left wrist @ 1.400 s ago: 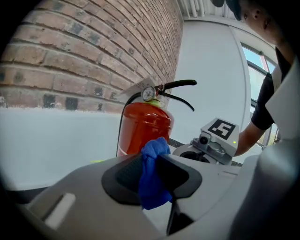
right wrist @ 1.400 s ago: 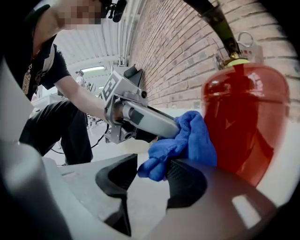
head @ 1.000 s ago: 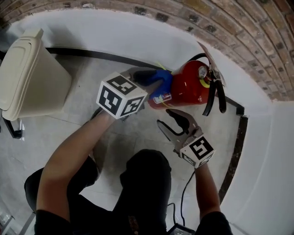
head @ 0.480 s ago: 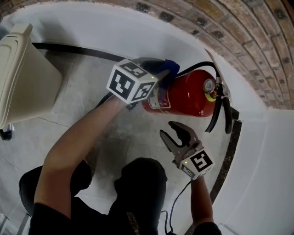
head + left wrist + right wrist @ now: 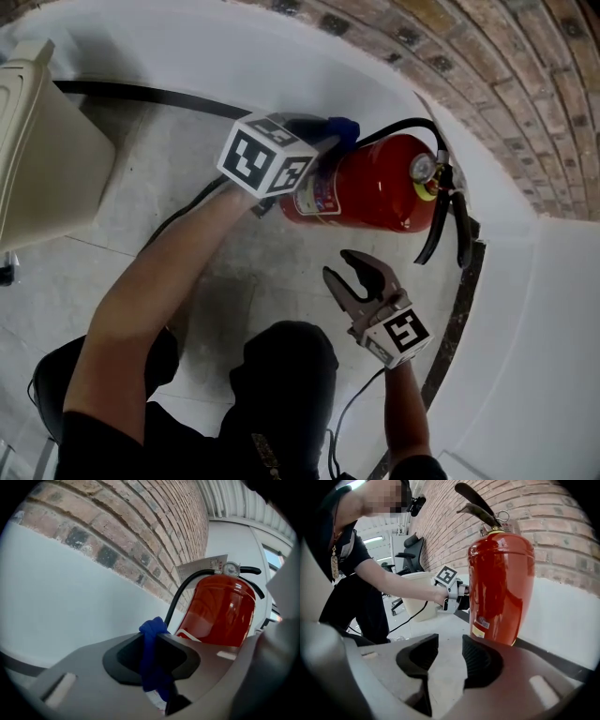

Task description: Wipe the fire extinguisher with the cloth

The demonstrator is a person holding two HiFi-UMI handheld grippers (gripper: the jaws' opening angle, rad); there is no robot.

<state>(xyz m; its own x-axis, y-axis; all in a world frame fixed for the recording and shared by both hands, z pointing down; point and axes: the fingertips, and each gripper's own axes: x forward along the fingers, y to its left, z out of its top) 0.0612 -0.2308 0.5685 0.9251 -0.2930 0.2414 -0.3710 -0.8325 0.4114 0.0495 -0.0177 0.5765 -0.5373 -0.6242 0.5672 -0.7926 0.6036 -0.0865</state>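
Red steel fire extinguisher [image 5: 375, 192] stands upright on the grey floor [image 5: 187, 187], close against the white foot of a brick wall [image 5: 525, 84]. Its long axis is vertical. In the head view the base shows left and the black valve and handle right.

Left gripper [image 5: 314, 141] is the nearer one, low on the cylinder's wall side. Its fingers [image 5: 126, 656] are nearly together, have just been closing, and pinch a bunched blue cloth [image 5: 151, 658] with a tuft poking out past the tips. In the left gripper view the cylinder lies ahead and to the right of the fingers. Whether cloth and cylinder touch cannot be told.

Right gripper [image 5: 349, 272] hovers on the near side, apart from the extinguisher. Its fingers [image 5: 480, 660] have eased in slightly but stand wide, and nothing is between them.

Judgement: wiping is in hand. The next stroke needs the cloth pressed rightward onto the red wall, then run along the upright axis.

Writing:
- A white label with red and blue print sits low on the cylinder; it is not legible.
- A small yellow sticker sits near the base; it is not legible.
- A paper tag at the neck carries red marks too small to read.
- A pressure gauge [image 5: 423, 167] is at the top; its dial is unreadable.

A beige lidded plastic bin [image 5: 37, 141] stands well to the left.
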